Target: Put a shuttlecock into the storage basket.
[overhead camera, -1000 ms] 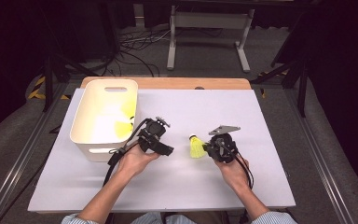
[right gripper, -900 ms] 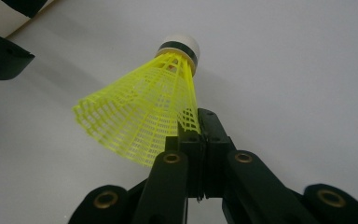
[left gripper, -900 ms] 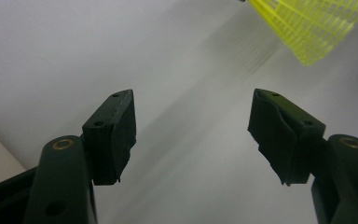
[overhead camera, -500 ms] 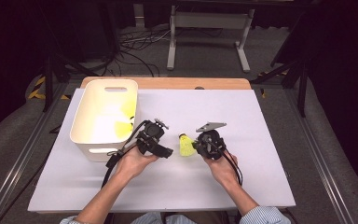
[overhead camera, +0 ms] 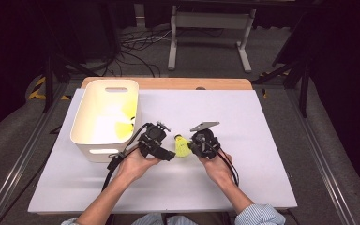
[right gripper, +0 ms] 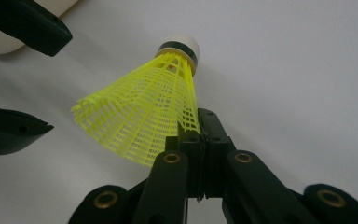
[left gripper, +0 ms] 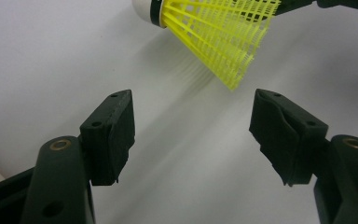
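Yellow plastic mesh is all the right gripper [overhead camera: 193, 145] has hold of: its fingers [right gripper: 200, 140] are pinched fully together on the skirt rim of the shuttlecock [overhead camera: 181, 146], which hangs just right of the bin [overhead camera: 104, 123], its white cork tip pointing away from the person. The left gripper [overhead camera: 168, 154] waits between bin and shuttlecock, fingers [left gripper: 114, 126] spread wide with nothing between them, the skirt just beyond their tips. Such a thin edge grip looks risky to me: the mesh can flex or slip, so the shuttlecock may twist or drop onto the bench [overhead camera: 262, 140] during a handover. If the left fingers close too early or off-centre, they would likely crush the skirt or knock it loose; letting go on the right before the left has a firm hold would drop it short of the bin. The bench is a plain white sheet over a wooden top. Behind the bin, the room is dark, with cables and a grey metal stand [overhead camera: 206, 21] on the carpet.
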`<state>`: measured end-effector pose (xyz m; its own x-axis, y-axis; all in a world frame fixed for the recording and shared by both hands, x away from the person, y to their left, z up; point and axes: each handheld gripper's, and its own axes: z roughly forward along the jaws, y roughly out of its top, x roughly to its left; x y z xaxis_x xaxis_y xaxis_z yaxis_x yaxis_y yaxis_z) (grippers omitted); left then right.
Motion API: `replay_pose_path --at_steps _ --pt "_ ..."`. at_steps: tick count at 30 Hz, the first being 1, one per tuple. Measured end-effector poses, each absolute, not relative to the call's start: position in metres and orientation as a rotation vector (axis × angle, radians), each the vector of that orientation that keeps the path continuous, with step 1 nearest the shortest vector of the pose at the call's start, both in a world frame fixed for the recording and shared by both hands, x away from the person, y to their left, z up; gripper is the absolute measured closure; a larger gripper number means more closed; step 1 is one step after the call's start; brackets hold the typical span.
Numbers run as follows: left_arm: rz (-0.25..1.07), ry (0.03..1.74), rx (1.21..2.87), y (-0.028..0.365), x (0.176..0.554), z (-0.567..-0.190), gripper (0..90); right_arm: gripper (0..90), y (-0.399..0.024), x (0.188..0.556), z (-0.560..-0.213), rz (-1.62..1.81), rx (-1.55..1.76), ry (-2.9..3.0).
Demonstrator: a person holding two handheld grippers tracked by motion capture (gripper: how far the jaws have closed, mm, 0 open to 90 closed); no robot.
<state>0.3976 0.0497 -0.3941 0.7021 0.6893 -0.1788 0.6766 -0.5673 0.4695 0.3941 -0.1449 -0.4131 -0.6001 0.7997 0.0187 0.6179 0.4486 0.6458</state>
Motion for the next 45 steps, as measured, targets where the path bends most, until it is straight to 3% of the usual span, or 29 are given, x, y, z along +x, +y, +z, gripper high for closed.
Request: replay_pose_path --at_steps 11,20,28,37,45 --pt "0.034 1.050 2.401 0.046 0.400 -0.399 33.1 89.7 -0.133 0.393 -0.413 0.922 1.201 2.437" --pt "0.049 1.070 2.394 0.048 0.404 -0.404 39.8 89.7 -0.132 0.390 -0.411 0.951 1.197 2.450" --pt "0.049 1.064 2.387 0.047 0.405 -0.404 53.4 89.6 -0.131 0.389 -0.412 0.969 1.197 2.467" --pt "0.072 1.046 2.392 0.046 0.404 -0.403 76.2 89.3 -0.129 0.388 -0.412 0.984 1.192 2.479" --pt "0.114 1.074 2.372 0.045 0.406 -0.400 88.3 85.2 -0.131 0.388 -0.411 0.987 1.181 2.490"
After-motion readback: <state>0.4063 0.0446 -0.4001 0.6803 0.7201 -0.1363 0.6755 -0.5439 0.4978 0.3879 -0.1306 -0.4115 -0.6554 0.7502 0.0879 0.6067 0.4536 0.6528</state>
